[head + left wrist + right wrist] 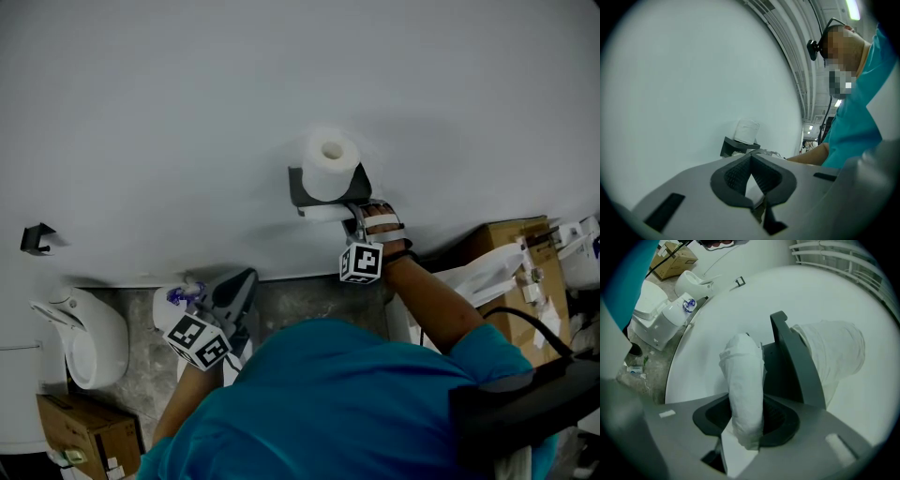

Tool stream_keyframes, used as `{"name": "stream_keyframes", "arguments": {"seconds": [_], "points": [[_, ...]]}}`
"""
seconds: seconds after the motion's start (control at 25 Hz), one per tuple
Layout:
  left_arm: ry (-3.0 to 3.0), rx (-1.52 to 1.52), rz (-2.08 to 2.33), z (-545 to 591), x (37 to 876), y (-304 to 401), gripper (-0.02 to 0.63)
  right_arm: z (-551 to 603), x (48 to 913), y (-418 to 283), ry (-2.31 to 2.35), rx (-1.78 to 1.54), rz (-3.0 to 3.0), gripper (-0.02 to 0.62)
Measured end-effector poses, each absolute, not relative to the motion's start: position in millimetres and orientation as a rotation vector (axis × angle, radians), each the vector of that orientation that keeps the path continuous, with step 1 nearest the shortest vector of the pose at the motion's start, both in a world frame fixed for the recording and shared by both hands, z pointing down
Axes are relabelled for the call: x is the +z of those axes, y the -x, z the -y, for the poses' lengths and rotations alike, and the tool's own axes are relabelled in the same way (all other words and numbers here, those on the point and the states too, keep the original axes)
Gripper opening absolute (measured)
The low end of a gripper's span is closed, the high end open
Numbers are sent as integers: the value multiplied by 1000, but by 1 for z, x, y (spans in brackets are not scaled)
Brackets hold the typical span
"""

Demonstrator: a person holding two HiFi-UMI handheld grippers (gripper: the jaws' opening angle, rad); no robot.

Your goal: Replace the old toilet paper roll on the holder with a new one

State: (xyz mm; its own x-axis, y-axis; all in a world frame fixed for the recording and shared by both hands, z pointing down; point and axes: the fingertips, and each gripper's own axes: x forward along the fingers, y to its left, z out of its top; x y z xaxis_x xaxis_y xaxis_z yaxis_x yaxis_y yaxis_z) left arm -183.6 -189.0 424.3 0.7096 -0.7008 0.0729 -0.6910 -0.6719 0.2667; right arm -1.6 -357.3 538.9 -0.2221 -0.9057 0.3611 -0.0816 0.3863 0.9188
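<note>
A dark grey holder (pixel 302 190) hangs on the white wall. A full white roll (pixel 330 164) stands on its top shelf. Below the shelf is the old, thin, squashed toilet paper roll (pixel 744 380), and my right gripper (pixel 746 416) has its pads against both sides of it. The full roll (pixel 834 357) and the holder (pixel 794 364) show just behind. In the head view my right gripper (pixel 359 220) reaches up under the holder. My left gripper (pixel 750 158) is shut and empty, held low at the left (pixel 236 289), away from the holder (pixel 731 146).
A white toilet (pixel 86 342) stands at the lower left, with a spray bottle (pixel 180 298) beside it. Cardboard boxes sit on the floor at the left (pixel 80 431) and right (pixel 511 239). A small black hook (pixel 36 239) is on the wall.
</note>
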Motion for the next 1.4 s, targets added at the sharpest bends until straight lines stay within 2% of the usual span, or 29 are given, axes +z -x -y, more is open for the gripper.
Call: {"name": "stream_keyframes", "arguments": {"seconds": [0.52,1.4], "points": [[-2662,-62,1064,194,424,172,8,354,538,-12,-886,-1017,1555,150],[-2687,-66,1015,198,422,159,8,355,530,-88,-979,-922,1459,141]]}}
